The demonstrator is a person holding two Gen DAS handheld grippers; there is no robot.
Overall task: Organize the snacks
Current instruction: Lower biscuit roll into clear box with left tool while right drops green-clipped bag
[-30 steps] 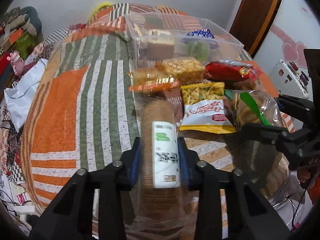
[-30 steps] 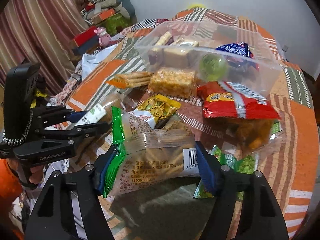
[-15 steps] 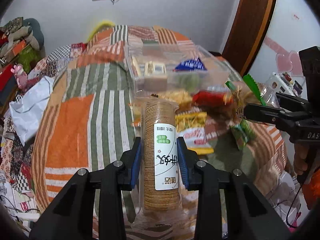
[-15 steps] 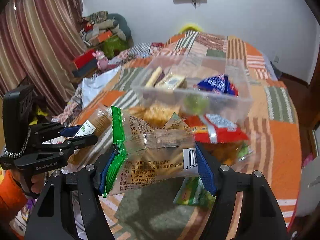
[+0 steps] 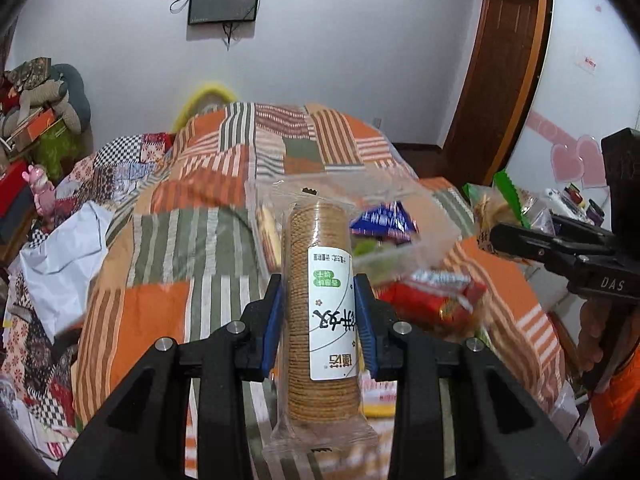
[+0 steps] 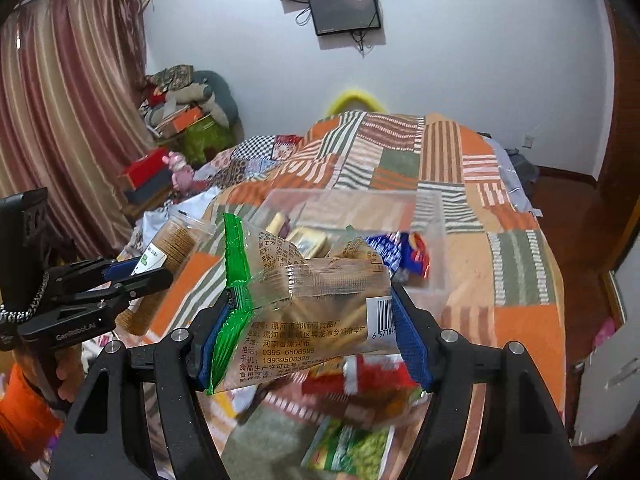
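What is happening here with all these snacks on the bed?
A person is sorting snacks with two handheld claws. The left claw is shut on a clear sleeve of round biscuits. The right claw grips a green-edged bag of stick biscuits. Both are held above the patchwork bedspread, in front of a clear plastic box already holding some snacks.

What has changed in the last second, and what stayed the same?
Both grippers rose from the bed with their snacks: the left gripper lifted the round cracker sleeve, the right gripper the green-edged biscuit bag. Both grips stayed shut; the clear plastic box stayed put.
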